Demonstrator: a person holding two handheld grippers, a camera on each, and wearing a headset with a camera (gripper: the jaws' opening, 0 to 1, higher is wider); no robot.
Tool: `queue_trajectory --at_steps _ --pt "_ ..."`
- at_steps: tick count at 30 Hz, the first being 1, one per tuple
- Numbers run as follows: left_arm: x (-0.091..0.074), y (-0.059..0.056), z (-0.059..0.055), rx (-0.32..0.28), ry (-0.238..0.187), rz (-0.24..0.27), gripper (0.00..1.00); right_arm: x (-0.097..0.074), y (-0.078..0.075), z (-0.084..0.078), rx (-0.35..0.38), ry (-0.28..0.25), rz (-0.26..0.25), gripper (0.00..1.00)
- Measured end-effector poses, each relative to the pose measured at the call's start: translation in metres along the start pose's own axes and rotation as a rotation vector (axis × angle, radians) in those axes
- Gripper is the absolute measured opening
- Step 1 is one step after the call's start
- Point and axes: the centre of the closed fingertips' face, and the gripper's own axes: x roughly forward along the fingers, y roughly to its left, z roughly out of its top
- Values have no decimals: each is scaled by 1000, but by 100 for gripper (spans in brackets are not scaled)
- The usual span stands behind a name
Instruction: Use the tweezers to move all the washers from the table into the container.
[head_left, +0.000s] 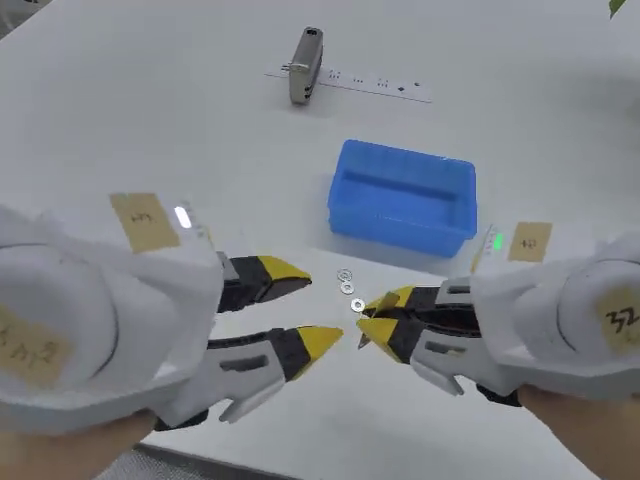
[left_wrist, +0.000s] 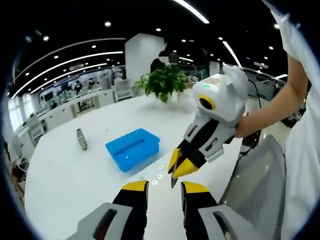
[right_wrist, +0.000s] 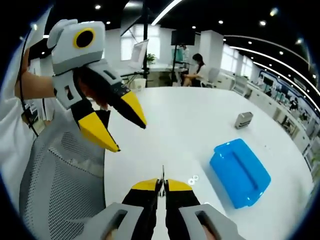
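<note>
Three small washers lie in a short row on the white table, just in front of the blue container. My right gripper is shut on thin tweezers, whose tip hovers just below the nearest washer. In the right gripper view the tweezers stick out between the shut jaws of the right gripper, with the washers to their right and the container beyond. My left gripper stands open and empty, left of the washers. The left gripper view has the washers beside the container.
A small metal block stands on end at the back of the table, next to a flat printed strip. A grey mesh chair stands close to the table's near edge. A potted plant is at the far side.
</note>
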Motion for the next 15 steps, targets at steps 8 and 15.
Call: queue_trajectory --at_steps 8,15 --pt "-17 16 -31 -106 29 149 50 9 -35 9 22 -8 -70 1" --pt "-14 36 -48 -109 53 277 77 24 -63 15 108 -36 -123 2"
